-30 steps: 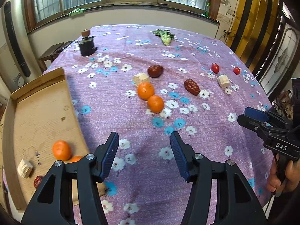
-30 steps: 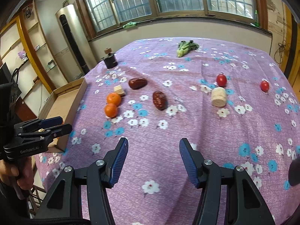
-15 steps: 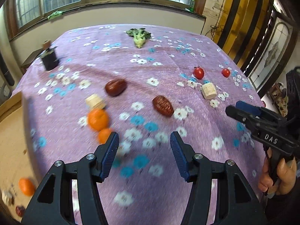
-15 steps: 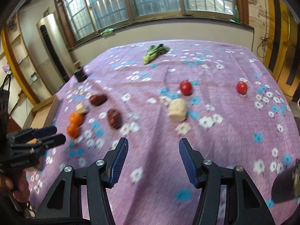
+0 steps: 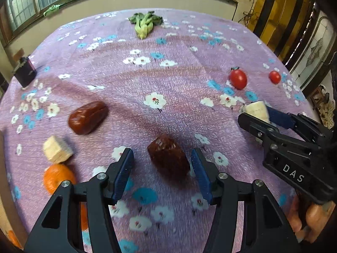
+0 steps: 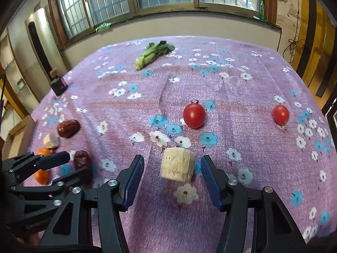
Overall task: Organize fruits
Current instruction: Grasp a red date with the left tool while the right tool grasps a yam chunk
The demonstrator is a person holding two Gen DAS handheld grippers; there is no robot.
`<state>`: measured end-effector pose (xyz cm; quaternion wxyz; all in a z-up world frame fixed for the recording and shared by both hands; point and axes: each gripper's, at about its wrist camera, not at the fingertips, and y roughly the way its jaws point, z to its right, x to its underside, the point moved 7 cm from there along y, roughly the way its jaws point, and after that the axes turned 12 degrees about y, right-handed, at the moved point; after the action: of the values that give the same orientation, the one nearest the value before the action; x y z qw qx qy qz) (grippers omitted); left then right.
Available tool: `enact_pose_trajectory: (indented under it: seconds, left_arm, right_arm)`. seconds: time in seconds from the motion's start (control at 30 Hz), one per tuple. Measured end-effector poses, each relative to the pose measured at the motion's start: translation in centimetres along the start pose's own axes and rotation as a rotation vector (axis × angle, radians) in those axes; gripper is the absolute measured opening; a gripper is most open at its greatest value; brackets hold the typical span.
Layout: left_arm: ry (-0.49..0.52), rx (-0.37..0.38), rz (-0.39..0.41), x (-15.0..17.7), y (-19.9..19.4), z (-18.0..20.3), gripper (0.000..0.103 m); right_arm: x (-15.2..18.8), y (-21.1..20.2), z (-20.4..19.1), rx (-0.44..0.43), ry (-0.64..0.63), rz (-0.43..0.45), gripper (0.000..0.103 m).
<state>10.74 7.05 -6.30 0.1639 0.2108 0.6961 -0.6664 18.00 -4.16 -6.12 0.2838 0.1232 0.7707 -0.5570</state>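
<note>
The left gripper (image 5: 162, 169) stands with its fingers wide apart, one on each side of a dark date (image 5: 168, 160) on the bench (image 5: 179, 109), ready to close; no pad touches it. The right gripper (image 6: 171, 178) brackets a pale cut chunk (image 6: 177, 164) the same way. Its fingers have just been narrowing, with a gap showing on both sides.

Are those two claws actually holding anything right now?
No. The left gripper straddles a date, the right gripper, closing, a pale chunk; neither touches yet.
</note>
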Motion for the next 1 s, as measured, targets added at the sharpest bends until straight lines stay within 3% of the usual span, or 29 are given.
enact_pose_trajectory:
  seconds: [0.03,0.1,0.4,1.0]
  left_arm:
    - [0.011,-0.011,0.003,-0.1,0.1,0.1,0.054]
    - [0.022,-0.019,0.018,-0.3,0.1,0.1,0.036]
    - [-0.012,0.025,0.046,1.4,-2.0,-0.8,0.036]
    - [-0.104,-0.104,0.144,7.0,-10.7,-6.1,0.037]
  right_arm:
    - [0.1,0.4,0.1,0.006,0.0,-0.009,0.041]
    - [0.2,0.6,0.4,0.003,0.009,-0.005,0.035]
    - [1.1,-2.6,-0.3,-0.075,0.04,0.026,0.035]
    - [6.3,-8.7,-10.5,-0.263,-0.067,0.022,0.035]
